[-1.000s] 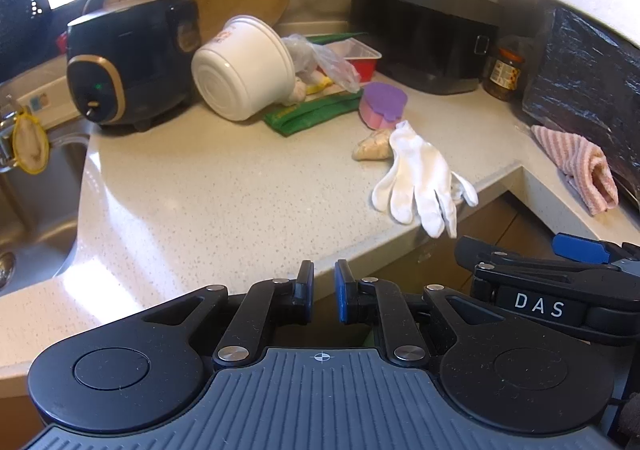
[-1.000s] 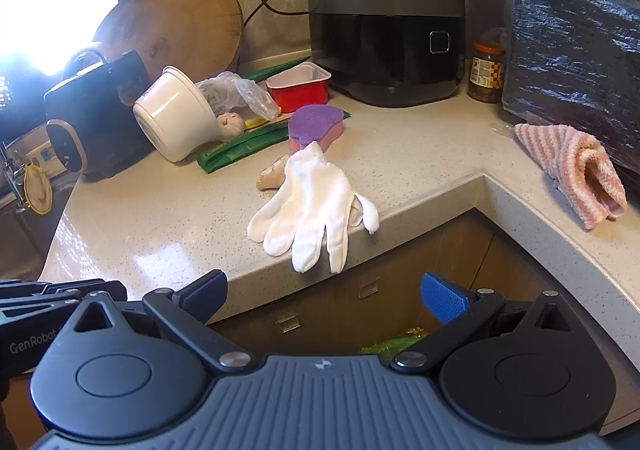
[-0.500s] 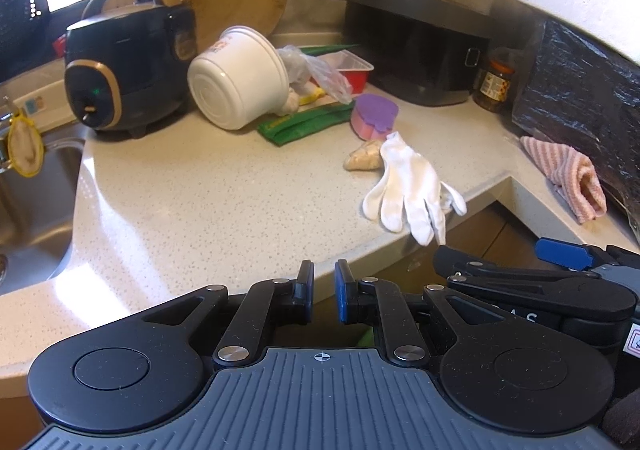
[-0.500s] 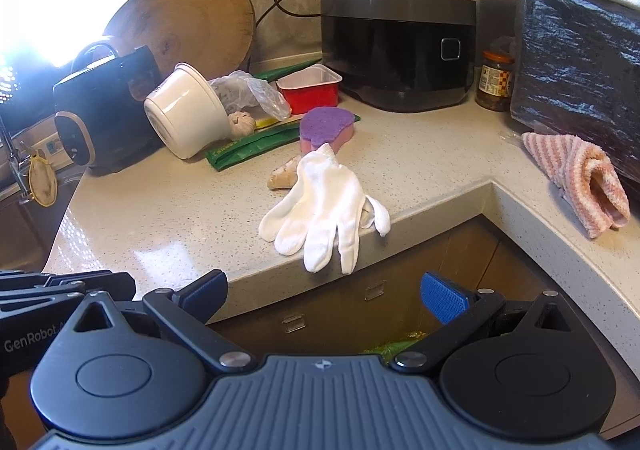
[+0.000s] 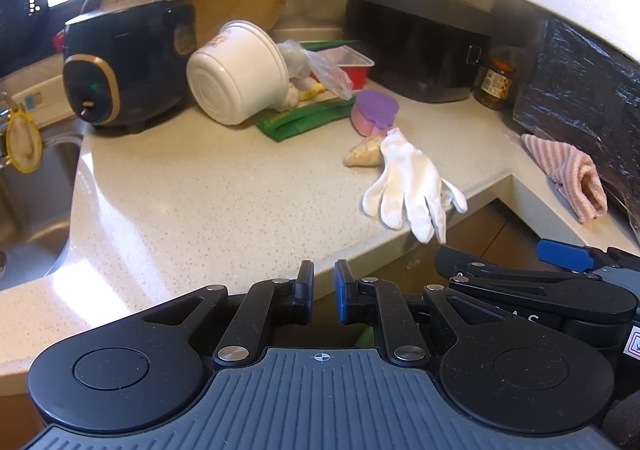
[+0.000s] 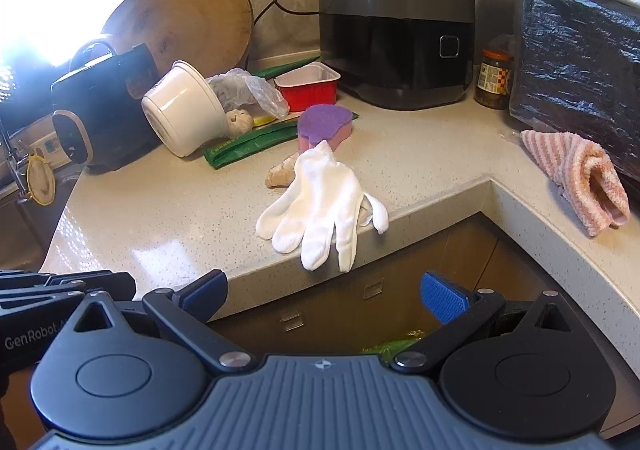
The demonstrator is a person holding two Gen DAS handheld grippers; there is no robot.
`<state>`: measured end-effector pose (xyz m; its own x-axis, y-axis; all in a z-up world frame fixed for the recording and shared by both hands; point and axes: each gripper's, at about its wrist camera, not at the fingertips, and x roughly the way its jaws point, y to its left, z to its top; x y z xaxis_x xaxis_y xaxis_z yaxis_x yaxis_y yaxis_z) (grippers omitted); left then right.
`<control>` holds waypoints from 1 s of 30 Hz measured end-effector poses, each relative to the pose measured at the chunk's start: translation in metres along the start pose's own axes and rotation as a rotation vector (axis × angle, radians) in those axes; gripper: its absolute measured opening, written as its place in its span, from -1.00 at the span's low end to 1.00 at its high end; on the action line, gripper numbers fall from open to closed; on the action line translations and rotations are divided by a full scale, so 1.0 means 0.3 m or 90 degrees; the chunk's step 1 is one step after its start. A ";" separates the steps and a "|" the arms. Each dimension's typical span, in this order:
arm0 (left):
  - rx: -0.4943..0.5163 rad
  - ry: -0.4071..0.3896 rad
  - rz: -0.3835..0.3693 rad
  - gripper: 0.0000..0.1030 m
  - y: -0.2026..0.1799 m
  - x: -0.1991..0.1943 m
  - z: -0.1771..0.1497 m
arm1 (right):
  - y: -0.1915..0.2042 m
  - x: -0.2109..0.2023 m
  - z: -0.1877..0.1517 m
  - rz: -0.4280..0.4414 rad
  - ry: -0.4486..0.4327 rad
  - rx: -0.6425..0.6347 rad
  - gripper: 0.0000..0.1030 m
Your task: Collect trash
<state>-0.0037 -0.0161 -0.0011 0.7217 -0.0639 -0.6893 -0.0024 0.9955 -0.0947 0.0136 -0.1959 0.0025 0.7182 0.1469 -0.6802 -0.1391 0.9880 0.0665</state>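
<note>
A white glove (image 6: 320, 202) lies at the counter's front edge, fingers hanging over; it also shows in the left wrist view (image 5: 408, 186). Behind it lie a ginger piece (image 6: 282, 172), a purple sponge (image 6: 324, 124), a green wrapper (image 6: 248, 144), a tipped white cup (image 6: 184, 114), a clear plastic bag (image 6: 248, 92) and a red tray (image 6: 308, 84). My right gripper (image 6: 324, 296) is open and empty, in front of and below the glove. My left gripper (image 5: 322, 288) is nearly shut with nothing in it, at the counter edge left of the glove.
A black rice cooker (image 5: 128, 62) stands left, a dark appliance (image 6: 396, 42) at the back, a jar (image 6: 494, 78) and a striped towel (image 6: 580, 174) on the right. A sink (image 5: 28, 186) lies left. Green trash (image 6: 392, 346) shows below the counter.
Both grippers have pulled back slightly from the counter and shifted a little; the glove sits a bit farther off. Neither jaw has changed and nothing on the counter has moved.
</note>
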 end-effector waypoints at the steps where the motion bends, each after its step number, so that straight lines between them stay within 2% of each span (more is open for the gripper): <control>1: 0.000 0.000 0.000 -0.71 0.000 0.000 0.000 | 0.000 0.001 0.000 0.000 0.000 0.000 1.00; 30: -0.016 0.020 -0.004 -0.71 0.011 0.036 -0.003 | -0.002 0.025 -0.003 -0.009 0.011 -0.005 1.00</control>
<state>0.0034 -0.0135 -0.0095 0.6992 -0.0729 -0.7112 -0.0152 0.9931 -0.1167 0.0184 -0.1953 -0.0032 0.7082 0.1318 -0.6936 -0.1346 0.9896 0.0505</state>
